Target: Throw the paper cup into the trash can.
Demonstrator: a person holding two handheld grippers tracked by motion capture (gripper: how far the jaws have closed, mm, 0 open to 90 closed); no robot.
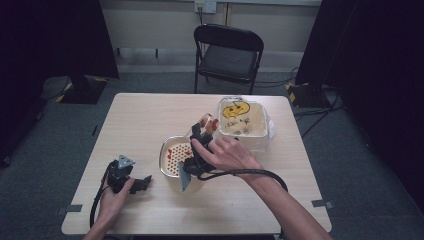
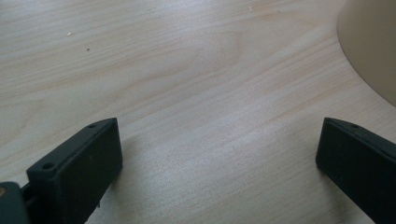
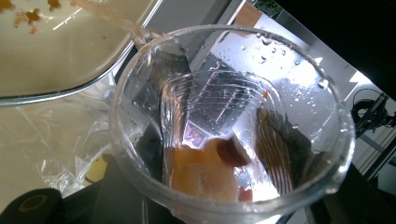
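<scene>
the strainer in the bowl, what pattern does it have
A grid of round holes showing red on the strainer; clearest in the high view.

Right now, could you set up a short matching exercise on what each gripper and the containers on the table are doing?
Things:
1. left gripper
2. right gripper
3. clear plastic cup
4. round strainer bowl
5. square bin

States:
a. stands at the far right of the table, lined with a plastic bag
b. rests low at the table with open jaws and nothing between them
c. tilted, with pieces of food inside
d. shut on the cup
e. holds a perforated insert with red specks

Pairs: 1-b, 2-d, 3-c, 4-e, 5-a
</scene>
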